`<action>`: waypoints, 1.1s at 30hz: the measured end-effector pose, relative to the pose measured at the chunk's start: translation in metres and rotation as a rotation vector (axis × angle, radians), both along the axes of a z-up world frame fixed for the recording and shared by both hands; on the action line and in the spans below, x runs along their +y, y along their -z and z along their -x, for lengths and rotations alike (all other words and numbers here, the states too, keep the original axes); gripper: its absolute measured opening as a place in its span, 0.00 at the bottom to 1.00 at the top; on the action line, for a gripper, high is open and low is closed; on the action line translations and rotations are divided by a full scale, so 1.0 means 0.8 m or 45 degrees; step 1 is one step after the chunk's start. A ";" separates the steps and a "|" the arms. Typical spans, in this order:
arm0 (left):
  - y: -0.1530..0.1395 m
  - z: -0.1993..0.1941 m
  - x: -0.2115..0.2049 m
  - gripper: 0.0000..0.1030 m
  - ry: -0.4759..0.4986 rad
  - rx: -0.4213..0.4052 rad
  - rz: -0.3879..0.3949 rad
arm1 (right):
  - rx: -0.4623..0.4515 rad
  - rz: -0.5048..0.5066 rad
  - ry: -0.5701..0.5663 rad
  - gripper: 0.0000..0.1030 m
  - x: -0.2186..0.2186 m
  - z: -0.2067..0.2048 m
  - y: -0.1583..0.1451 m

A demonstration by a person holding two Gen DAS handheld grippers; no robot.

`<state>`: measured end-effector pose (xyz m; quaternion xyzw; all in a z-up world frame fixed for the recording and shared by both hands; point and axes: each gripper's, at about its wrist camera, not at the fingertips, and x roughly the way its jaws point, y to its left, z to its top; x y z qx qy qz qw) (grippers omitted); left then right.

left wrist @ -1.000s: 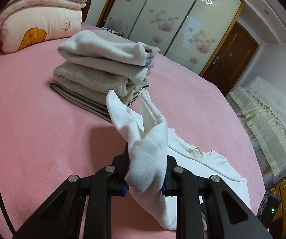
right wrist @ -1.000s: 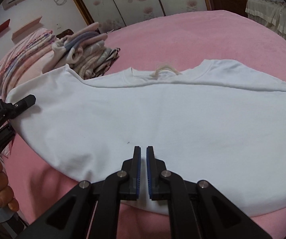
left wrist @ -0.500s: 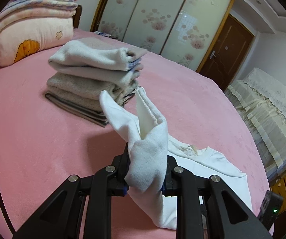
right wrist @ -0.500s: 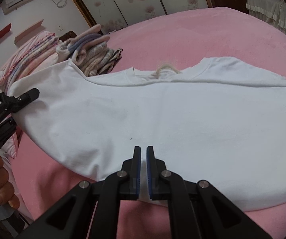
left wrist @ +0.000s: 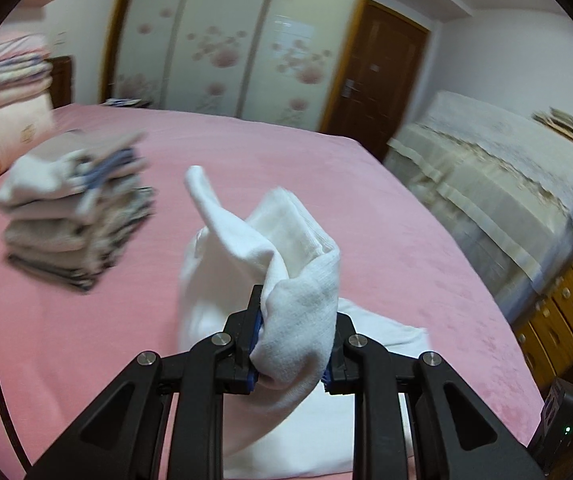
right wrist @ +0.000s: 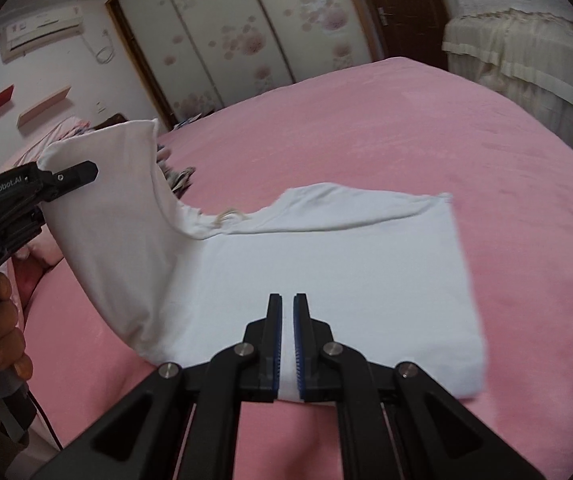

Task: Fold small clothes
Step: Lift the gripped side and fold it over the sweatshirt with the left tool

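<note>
A small white shirt [right wrist: 326,272] lies on the pink bed [right wrist: 426,128], collar on the far side. My left gripper [left wrist: 292,344] is shut on the shirt's sleeve end [left wrist: 298,304] and holds it lifted above the bed; it shows at the left of the right wrist view [right wrist: 66,176]. My right gripper [right wrist: 288,344] is shut on the shirt's near hem, low at the bed surface.
A stack of folded clothes [left wrist: 74,216] sits on the bed at the left. Folded quilts [left wrist: 2,92] are piled at the far left. A covered cabinet [left wrist: 498,184] stands right of the bed. Wardrobe doors [left wrist: 226,44] lie beyond.
My left gripper has lifted the sleeve end higher and carried it rightward over the shirt. The shirt's left side now stands up off the bed. The right gripper keeps its hold.
</note>
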<state>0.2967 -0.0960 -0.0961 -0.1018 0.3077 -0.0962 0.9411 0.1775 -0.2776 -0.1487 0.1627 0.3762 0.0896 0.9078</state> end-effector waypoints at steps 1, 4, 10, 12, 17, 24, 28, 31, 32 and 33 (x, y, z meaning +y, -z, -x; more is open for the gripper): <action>0.002 -0.002 -0.021 0.20 0.037 0.002 -0.005 | 0.001 -0.005 0.026 0.04 -0.014 0.005 0.002; 0.013 -0.002 -0.072 0.20 0.121 0.020 -0.026 | 0.011 -0.023 0.098 0.04 -0.050 0.019 0.010; 0.087 0.005 -0.176 0.20 0.305 0.170 -0.117 | 0.059 -0.059 0.197 0.04 -0.097 0.040 0.035; 0.109 0.011 -0.194 0.20 0.346 0.214 -0.157 | 0.073 -0.070 0.213 0.04 -0.104 0.046 0.042; 0.146 0.030 -0.213 0.20 0.385 0.252 -0.238 | 0.092 -0.090 0.224 0.04 -0.114 0.055 0.052; 0.097 0.032 -0.199 0.20 0.357 0.157 -0.045 | 0.057 -0.129 0.233 0.04 -0.124 0.061 0.048; 0.078 0.042 -0.225 0.20 0.425 0.090 -0.025 | 0.029 -0.132 0.246 0.04 -0.129 0.066 0.041; 0.101 0.051 -0.245 0.20 0.466 0.139 -0.091 | 0.026 -0.111 0.264 0.04 -0.133 0.069 0.039; 0.112 0.053 -0.250 0.20 0.480 0.167 -0.110 | 0.032 -0.100 0.271 0.04 -0.135 0.071 0.040; 0.124 0.054 -0.253 0.21 0.493 0.196 -0.133 | 0.039 -0.096 0.273 0.04 -0.136 0.072 0.041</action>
